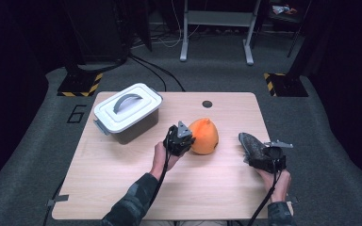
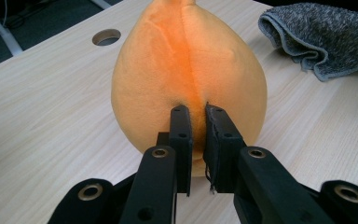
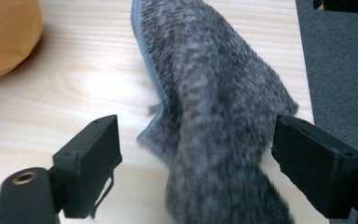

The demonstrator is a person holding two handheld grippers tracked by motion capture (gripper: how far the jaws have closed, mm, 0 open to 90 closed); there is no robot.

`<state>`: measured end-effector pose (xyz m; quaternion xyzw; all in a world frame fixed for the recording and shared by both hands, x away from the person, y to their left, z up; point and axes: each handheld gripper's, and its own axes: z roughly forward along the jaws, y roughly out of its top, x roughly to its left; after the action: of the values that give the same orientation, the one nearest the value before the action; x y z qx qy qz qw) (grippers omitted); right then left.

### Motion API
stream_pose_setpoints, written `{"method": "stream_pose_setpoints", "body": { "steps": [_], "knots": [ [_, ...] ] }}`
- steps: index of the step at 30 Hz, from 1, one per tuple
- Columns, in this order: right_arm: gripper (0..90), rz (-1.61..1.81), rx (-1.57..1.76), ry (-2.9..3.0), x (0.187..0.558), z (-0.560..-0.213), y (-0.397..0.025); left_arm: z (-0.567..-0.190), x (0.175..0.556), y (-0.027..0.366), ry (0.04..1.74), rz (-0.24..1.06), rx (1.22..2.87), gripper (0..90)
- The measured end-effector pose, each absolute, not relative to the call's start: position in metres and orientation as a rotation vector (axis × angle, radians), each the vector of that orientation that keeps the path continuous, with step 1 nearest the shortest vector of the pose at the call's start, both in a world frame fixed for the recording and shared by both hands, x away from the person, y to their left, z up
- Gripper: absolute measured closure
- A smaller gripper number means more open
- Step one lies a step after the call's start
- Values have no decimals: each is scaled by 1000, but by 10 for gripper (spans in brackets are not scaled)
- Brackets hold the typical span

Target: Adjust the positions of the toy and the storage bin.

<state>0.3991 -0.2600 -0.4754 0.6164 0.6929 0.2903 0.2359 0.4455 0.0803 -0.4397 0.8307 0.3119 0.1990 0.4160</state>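
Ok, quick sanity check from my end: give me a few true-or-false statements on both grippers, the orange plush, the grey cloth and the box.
1. The left gripper is shut on the orange plush. True: it pinches a fold of plush.
2. The right gripper is shut. False: its jaws stand wide apart, the grey cloth between them.
3. The white box has its lid off. False: the lid with the grey handle is on.
4. The cloth lies near the table's right edge. True.

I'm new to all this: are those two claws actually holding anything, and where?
The left gripper pinches a fold of the orange plush toy at its near side. The right gripper is open astride the grey cloth, holding nothing.
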Motion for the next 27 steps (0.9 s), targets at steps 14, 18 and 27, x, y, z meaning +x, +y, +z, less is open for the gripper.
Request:
{"method": "stream_pose_setpoints", "body": {
  "steps": [14,18,27],
  "knots": [
    [38,798,1785,1854,343,-514,-281,-440,444,84,787,521,2043,848],
    [26,741,1735,1845,337,-525,-279,-436,443,84,777,542,2023,851],
    [8,765,1714,1816,333,-529,-280,-424,441,85,753,578,2010,854]
  ]
}}
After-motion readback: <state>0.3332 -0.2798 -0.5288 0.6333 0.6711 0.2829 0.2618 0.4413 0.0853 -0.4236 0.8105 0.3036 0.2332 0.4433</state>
